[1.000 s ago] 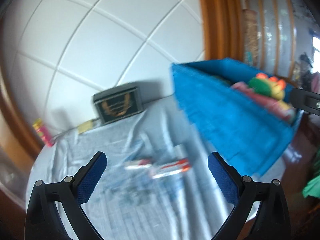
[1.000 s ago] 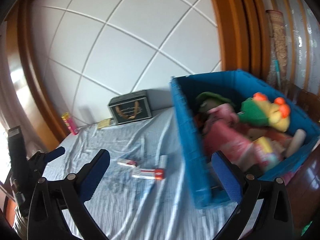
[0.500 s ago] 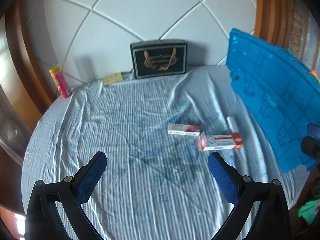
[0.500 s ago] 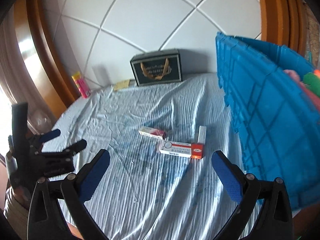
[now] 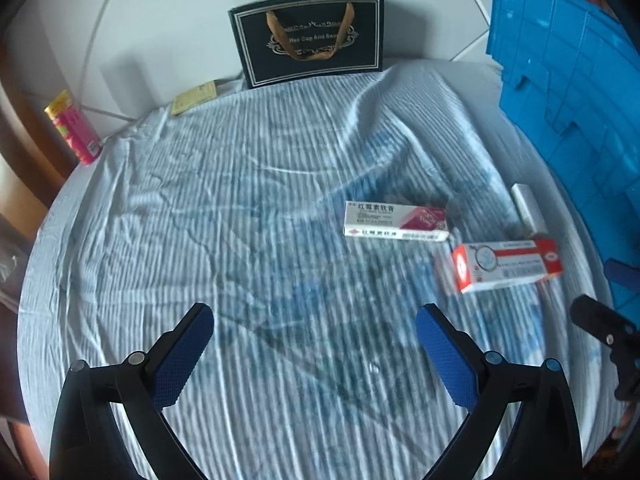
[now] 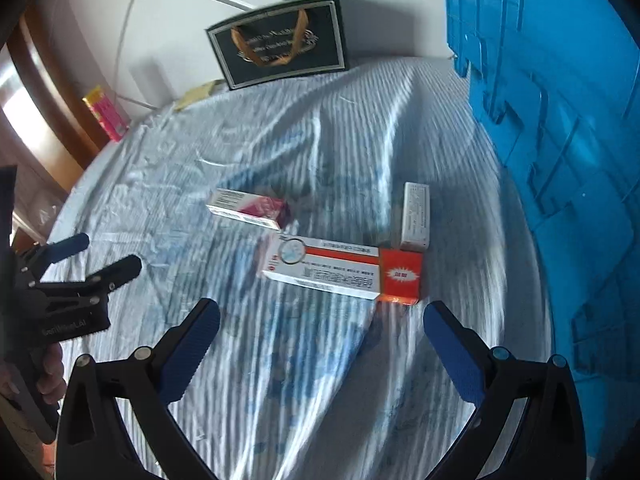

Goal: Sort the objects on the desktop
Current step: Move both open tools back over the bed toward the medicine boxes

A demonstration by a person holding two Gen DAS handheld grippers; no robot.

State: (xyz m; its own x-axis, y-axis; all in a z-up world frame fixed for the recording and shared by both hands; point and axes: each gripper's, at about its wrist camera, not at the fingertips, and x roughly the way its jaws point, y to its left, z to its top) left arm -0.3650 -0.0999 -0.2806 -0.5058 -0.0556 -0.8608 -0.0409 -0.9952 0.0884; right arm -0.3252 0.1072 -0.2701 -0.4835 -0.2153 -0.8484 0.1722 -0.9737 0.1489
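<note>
Three medicine boxes lie on a striped cloth. A white and pink box (image 5: pixel 394 220) (image 6: pixel 249 208) lies mid-table. A white and red box (image 5: pixel 506 265) (image 6: pixel 344 270) lies right of it. A small white box (image 5: pixel 528 207) (image 6: pixel 416 216) lies nearest the blue crate (image 5: pixel 568 92) (image 6: pixel 560 140). My left gripper (image 5: pixel 314 344) is open and empty, short of the boxes; it also shows in the right wrist view (image 6: pixel 100 256). My right gripper (image 6: pixel 320 336) is open and empty, just short of the red box; it also shows in the left wrist view (image 5: pixel 600 300).
A black gift bag (image 5: pixel 308 42) (image 6: pixel 280 42) stands at the back wall. A pink and yellow can (image 5: pixel 72 128) (image 6: pixel 105 112) stands at the back left. A small yellowish packet (image 5: pixel 194 97) lies left of the bag. The round table's edge curves on the left.
Both grippers have tipped down and moved closer to the table and the boxes. The crate's contents have gone out of view. Both stay open.
</note>
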